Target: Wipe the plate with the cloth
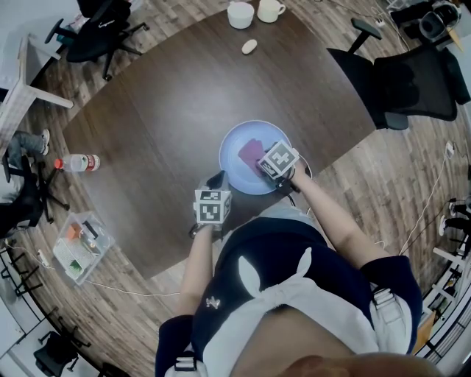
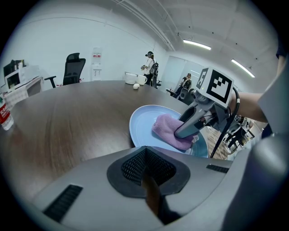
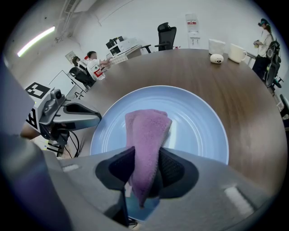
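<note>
Right jaws: your right gripper (image 3: 143, 182) pinches the purple cloth (image 3: 146, 131), and a fold of it runs between the jaws and out over the plate.
Left jaws: your left gripper (image 2: 146, 180) has its jaws pressed together with nothing between them.
Cloth: it rests on the inner face of the pale blue plate (image 3: 198, 122), toward the side nearest you.
Left gripper's place: its tip is just beside the plate's left rim. Whether it touches the rim cannot be told.
Plate: it lies flat on the dark wooden table (image 1: 162, 96), near the edge where you stand.
Farther out: a red-capped bottle (image 1: 77, 162) is near the table's left edge. Two white cups (image 1: 241, 15) and a small pale lump (image 1: 249, 46) sit at the far end.
Around the table: black office chairs (image 1: 412, 81) stand on the wood floor.
</note>
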Tool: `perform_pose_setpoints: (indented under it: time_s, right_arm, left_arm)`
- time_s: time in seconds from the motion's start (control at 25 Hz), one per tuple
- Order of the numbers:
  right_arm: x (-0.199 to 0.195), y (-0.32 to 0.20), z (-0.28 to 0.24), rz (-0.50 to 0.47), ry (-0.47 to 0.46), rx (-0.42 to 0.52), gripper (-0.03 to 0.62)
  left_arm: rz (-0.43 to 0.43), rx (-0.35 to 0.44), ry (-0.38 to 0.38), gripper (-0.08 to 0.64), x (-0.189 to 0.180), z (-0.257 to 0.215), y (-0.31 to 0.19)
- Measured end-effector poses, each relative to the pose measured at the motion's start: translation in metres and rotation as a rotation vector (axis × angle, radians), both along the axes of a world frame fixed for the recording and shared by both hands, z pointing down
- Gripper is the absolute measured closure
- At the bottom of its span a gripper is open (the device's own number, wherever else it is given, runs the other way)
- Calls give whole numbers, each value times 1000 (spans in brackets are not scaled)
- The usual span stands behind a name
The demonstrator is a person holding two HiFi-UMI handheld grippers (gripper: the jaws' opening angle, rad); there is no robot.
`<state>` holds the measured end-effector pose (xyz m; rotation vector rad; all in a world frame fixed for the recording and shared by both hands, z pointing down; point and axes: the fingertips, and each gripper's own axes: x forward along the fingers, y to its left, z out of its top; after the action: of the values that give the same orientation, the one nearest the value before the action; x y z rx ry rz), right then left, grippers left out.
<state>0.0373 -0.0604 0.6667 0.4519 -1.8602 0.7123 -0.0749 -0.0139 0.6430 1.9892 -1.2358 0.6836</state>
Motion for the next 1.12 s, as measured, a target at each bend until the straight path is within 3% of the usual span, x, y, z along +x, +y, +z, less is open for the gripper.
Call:
perform_pose_setpoints:
  time_s: [1.12]
  right_arm:
    - [-52,32,-4,-38,-87,-43,443]
  left_arm:
    - [-1,3,6,555,0,-2,-1]
